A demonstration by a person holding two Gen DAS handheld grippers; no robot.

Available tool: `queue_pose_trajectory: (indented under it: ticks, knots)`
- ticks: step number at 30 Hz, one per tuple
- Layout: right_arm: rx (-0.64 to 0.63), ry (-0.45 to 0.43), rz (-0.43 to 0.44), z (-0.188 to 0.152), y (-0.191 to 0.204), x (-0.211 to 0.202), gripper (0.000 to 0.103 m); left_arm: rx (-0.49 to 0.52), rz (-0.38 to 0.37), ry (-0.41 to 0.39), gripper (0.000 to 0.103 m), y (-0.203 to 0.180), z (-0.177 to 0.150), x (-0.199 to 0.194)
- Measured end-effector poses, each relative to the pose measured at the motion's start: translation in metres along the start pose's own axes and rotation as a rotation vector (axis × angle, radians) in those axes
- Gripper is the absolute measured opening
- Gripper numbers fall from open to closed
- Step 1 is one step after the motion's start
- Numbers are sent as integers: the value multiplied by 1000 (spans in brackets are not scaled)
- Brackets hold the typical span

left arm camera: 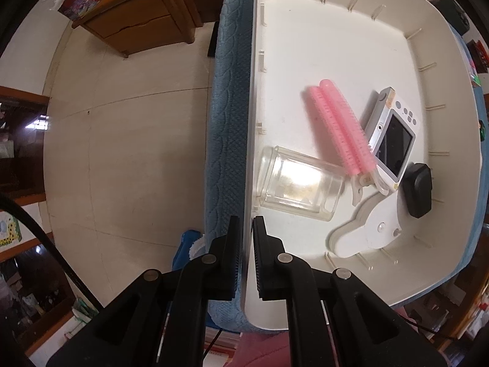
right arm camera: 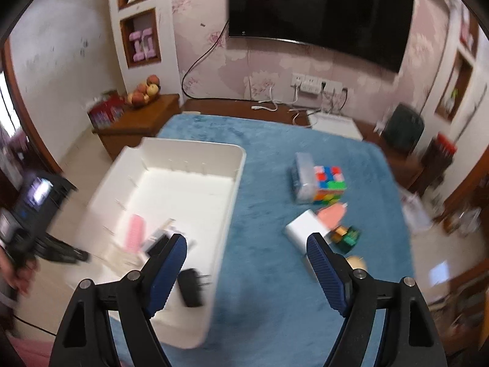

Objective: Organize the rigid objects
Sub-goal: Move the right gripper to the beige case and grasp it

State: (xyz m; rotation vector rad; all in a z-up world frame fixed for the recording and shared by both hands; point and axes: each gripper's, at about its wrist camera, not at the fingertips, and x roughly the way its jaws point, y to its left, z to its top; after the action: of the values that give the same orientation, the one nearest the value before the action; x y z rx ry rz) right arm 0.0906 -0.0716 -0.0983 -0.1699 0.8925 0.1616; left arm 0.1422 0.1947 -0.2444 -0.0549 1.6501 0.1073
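The left gripper [left arm camera: 247,232] pinches the white bin [left arm camera: 336,61] wall, steadying it; the right gripper [right arm camera: 247,249], jaws spread and empty, faces the cube [right arm camera: 331,185].

Left wrist view: my camera looks straight down, close over near wall of white bin [left arm camera: 249,153]; floor fills left half of frame, bin interior right half. Right wrist view: my camera sits higher, tilted down and forward across blue cloth [right arm camera: 269,214] toward wall-mounted TV [right arm camera: 321,15] at top of frame; motion-blurred. Shared: white bin, pink curler [left arm camera: 336,128], black adapter [left arm camera: 418,189]. Bin at lower left in right wrist view.
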Motion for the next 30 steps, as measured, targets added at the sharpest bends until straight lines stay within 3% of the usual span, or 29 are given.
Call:
queue_pose_trajectory:
  ticks: [7, 19, 30]
  knots:
    - [-132, -4, -65, -7, -15, 25, 81, -33, 28, 7, 11, -3, 1, -1]
    - [-169, 66, -117, -24, -55, 79, 81, -85, 54, 32, 13, 1, 7, 1]
    - [-125, 165, -90, -32, -88, 136, 81, -109, 81, 56, 14, -1, 16, 4]
